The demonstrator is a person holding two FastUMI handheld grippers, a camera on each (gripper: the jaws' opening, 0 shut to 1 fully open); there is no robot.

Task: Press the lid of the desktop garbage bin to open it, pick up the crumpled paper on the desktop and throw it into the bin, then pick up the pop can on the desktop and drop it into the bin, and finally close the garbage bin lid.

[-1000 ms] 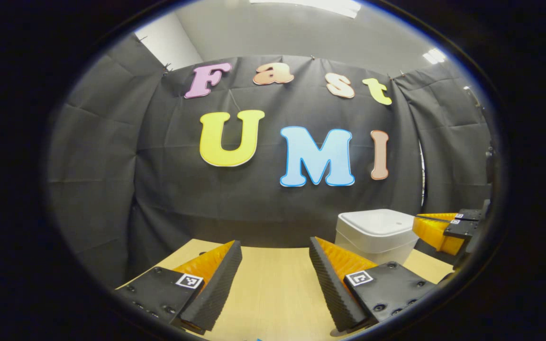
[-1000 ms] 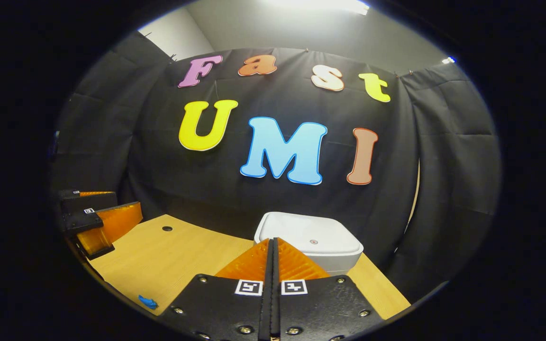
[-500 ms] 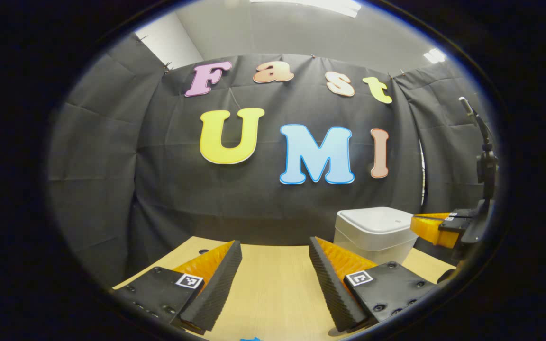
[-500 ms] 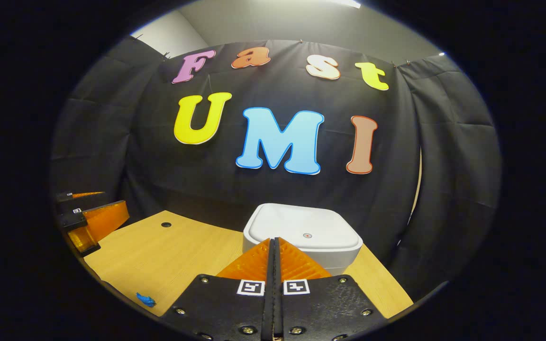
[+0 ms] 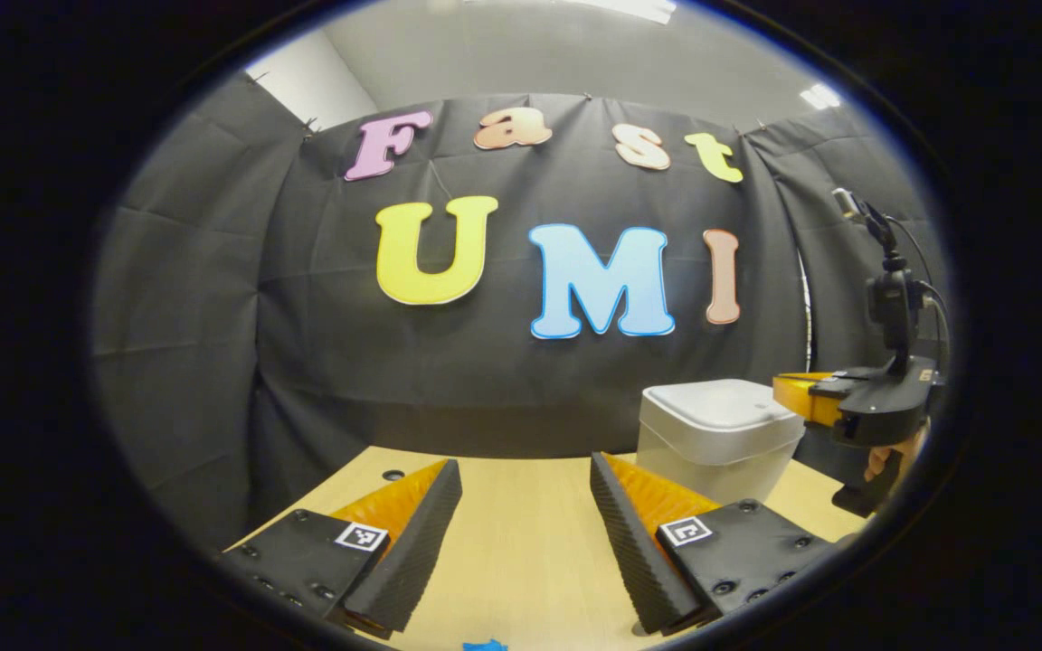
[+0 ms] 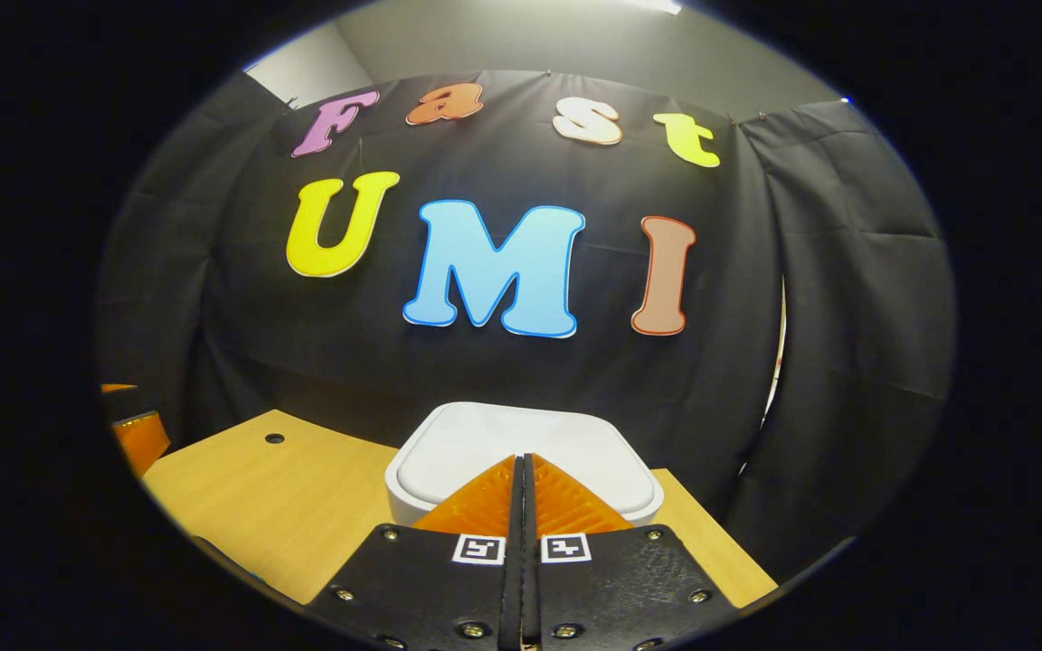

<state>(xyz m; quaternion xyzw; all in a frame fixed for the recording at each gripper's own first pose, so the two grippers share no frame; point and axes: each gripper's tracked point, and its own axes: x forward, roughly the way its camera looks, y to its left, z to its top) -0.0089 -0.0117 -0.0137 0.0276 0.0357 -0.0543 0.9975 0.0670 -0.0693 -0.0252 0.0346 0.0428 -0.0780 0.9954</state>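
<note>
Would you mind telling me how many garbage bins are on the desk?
1: the white garbage bin stands at the desk's far right, lid down, directly ahead of the right gripper.

The right tongs point(image 6: 522, 470), fingers pressed together, hover over the closed white bin lid point(image 6: 521, 438).

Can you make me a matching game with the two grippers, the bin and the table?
Things:
1. left gripper
2. right gripper
3. garbage bin
4. table

States:
A. white, lid closed
B. fingers spread apart with nothing between them
C. light wood with a small round hole
D. fingers pressed together, over the bin's lid

Pairs: 1-B, 2-D, 3-A, 4-C
</note>
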